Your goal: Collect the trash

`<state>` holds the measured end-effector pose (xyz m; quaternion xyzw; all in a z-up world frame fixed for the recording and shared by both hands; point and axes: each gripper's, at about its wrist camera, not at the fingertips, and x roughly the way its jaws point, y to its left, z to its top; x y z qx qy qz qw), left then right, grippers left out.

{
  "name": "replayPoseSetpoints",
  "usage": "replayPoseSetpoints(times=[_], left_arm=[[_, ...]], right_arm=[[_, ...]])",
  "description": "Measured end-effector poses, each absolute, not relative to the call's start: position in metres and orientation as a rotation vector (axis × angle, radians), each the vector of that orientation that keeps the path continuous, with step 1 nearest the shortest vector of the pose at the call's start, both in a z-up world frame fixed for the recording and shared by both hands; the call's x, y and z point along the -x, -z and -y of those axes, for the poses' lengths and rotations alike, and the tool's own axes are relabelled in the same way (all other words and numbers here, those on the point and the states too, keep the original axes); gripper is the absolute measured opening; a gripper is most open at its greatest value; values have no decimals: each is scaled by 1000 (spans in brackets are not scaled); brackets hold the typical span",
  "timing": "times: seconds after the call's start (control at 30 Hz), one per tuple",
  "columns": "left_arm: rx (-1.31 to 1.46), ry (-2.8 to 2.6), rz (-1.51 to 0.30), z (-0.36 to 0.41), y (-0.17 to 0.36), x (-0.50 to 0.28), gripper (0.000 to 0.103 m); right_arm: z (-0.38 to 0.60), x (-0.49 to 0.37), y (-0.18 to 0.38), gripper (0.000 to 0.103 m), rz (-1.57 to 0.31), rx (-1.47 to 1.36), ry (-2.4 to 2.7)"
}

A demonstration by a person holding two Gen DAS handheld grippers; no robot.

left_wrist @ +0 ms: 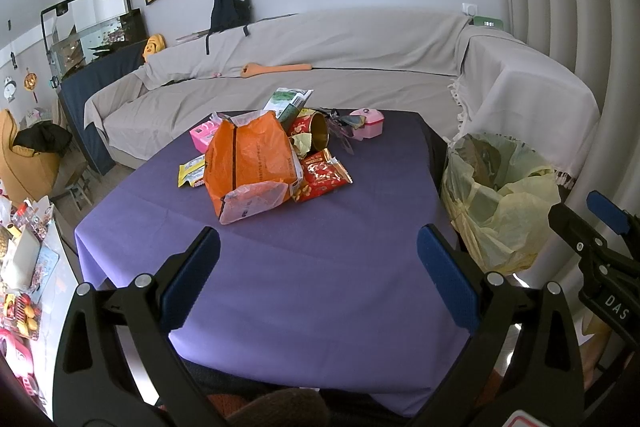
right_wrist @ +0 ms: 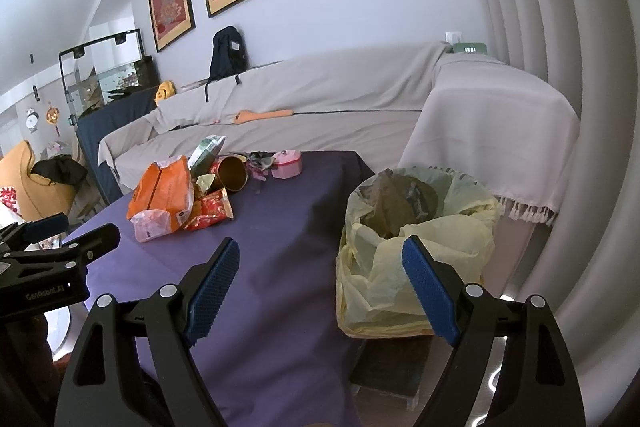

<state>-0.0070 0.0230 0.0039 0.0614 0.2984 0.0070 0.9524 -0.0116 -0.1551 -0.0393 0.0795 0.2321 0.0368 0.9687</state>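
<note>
A pile of trash lies on the purple-clothed table: an orange plastic bag, a red snack wrapper, a yellow wrapper, a gold-lined can on its side, and a green-white packet. The bin with a yellow liner stands at the table's right edge. My left gripper is open and empty over the near table, short of the pile. My right gripper is open and empty between the table edge and the bin. The pile also shows in the right wrist view.
A pink lidded box and a pink item sit beside the pile. A cloth-covered sofa wraps behind the table and bin. Cluttered shelves stand at the left. The right gripper's body shows at the far right.
</note>
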Motion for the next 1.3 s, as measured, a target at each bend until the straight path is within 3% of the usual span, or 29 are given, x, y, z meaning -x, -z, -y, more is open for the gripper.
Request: replayPoseSetpoints(times=[1.3], left_arm=[[-82, -27, -671, -38, 6, -4, 94]], right_arm=[[157, 6, 51, 80, -486, -175, -62]])
